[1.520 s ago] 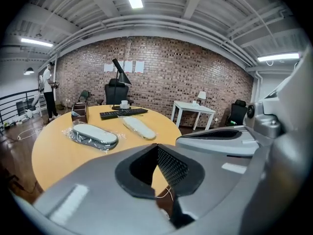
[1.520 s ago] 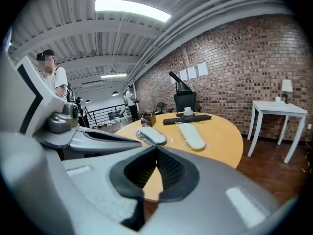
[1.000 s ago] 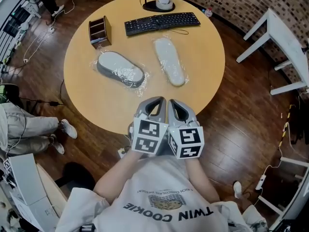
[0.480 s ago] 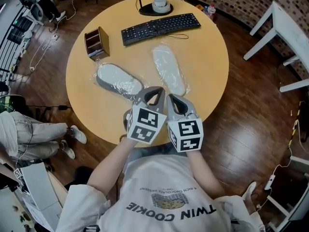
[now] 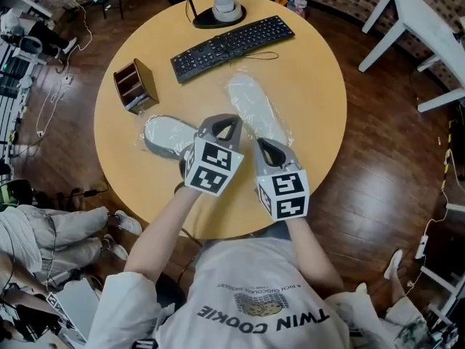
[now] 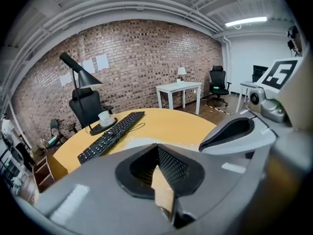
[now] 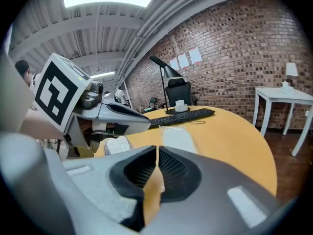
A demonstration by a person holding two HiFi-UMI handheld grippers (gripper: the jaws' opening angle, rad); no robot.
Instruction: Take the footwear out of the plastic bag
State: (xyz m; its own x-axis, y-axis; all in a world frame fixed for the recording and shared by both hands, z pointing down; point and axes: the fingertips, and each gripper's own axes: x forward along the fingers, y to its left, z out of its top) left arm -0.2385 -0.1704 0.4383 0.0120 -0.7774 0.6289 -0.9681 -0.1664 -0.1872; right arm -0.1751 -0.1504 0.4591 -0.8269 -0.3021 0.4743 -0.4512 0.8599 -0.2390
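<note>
The left hand-held gripper point(image 5: 219, 119) has its jaws closed tip to tip with nothing between them, and it hangs over the near end of the grey slipper point(image 5: 166, 133); whether it touches cannot be told. The right hand-held gripper point(image 5: 267, 143) is just beside it, likewise closed and empty, its tip at the near end of the white slipper point(image 5: 251, 102). Both slippers lie flat on the round desk point(image 5: 316, 100), each inside its own clear bag point(image 5: 155, 147), the two near each other but apart. Beyond them a black keyboard point(image 5: 227, 38) lies across the far side, with a lamp base point(image 5: 220, 13) behind it and a small wooden box point(image 5: 135, 86) to the left. A white table point(image 5: 425, 20) stands on the wood floor point(image 5: 378, 173) off to the right.
</note>
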